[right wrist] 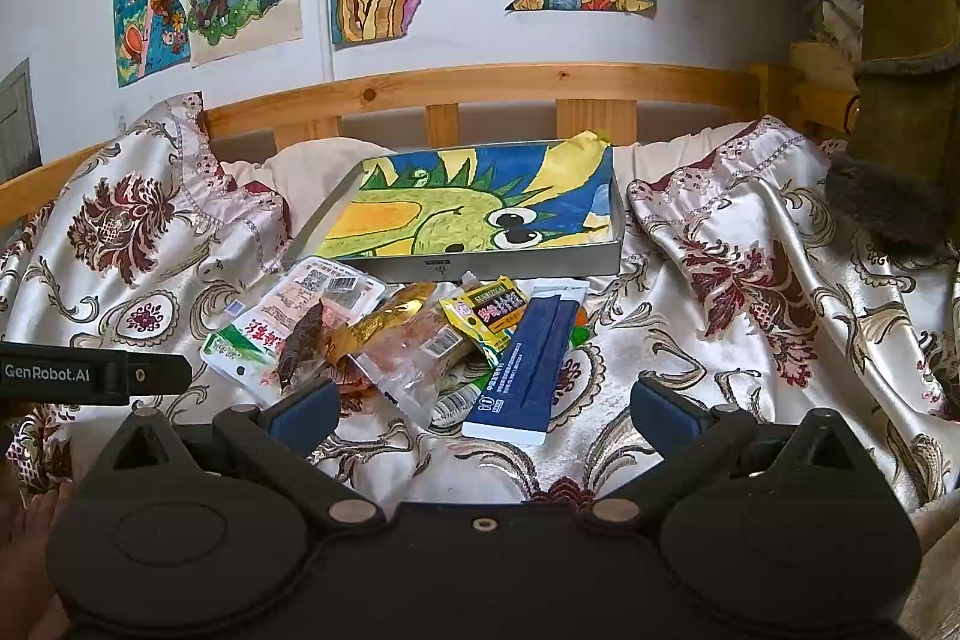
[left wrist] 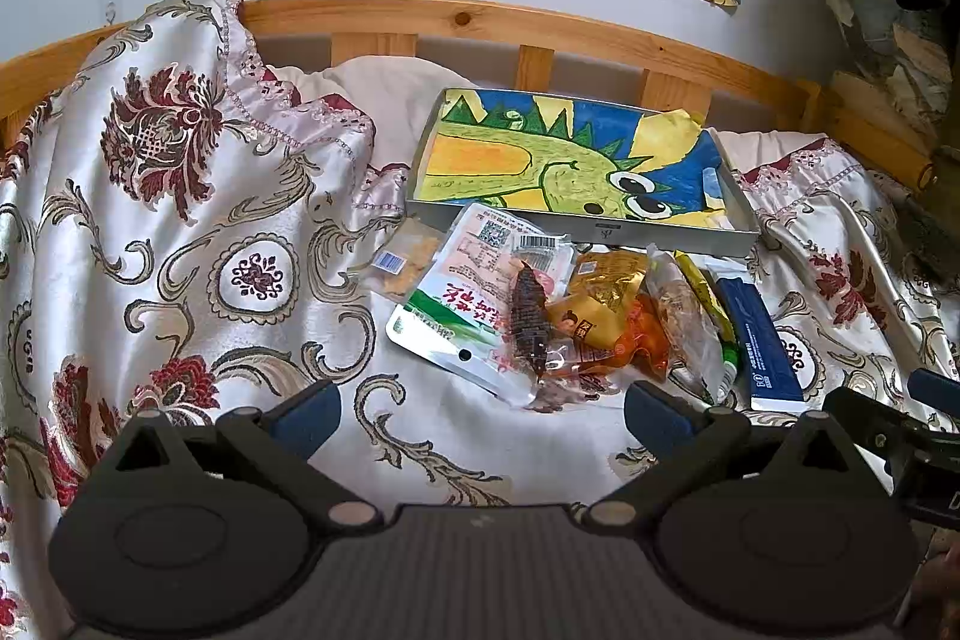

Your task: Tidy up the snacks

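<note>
With both tools hovering low over the bed, the snacks (right wrist: 408,334) are lying in a loose heap just ahead, touching the near wall of the tray (right wrist: 528,263) that is sitting toward the bed's far edge by the rail. The right tool (right wrist: 480,409) is gaping wide and gripping nothing, and the blue pack (right wrist: 528,370) is lying almost dead ahead between its fingers, long axis running away toward the tray, so I'm judging the right hand the nearer one for it. The left tool (left wrist: 483,409) is likewise spread wide and empty, facing the white pouch (left wrist: 447,322) and the dark strip (left wrist: 531,322) on it. The left view is showing a small cracker pack (left wrist: 402,268) at the heap's left end; the right view is showing the yellow sachet (right wrist: 489,313) face-on.
</note>
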Demonstrator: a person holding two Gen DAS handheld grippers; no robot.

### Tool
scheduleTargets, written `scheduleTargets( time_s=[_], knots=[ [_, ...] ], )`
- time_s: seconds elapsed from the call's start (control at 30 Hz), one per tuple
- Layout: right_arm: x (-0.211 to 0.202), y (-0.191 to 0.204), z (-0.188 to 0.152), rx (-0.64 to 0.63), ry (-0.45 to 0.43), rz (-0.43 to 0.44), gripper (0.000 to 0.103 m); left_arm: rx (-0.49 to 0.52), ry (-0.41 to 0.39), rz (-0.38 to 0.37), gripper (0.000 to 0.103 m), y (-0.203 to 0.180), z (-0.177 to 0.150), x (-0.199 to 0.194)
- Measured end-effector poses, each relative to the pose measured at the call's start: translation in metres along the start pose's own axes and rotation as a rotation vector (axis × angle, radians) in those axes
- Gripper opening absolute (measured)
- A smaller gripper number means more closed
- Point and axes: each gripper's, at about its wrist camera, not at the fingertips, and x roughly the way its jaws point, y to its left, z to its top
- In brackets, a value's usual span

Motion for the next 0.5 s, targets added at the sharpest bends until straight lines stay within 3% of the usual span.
scheduleTargets(
  time_s=[0.5],
  knots=[
    [0.008, 0.004, -0.007, 0.000, 0.085, 0.013, 0.102, -0.024, -0.001, 0.018, 0.103, 0.008, -0.002, 0.001]
  ],
)
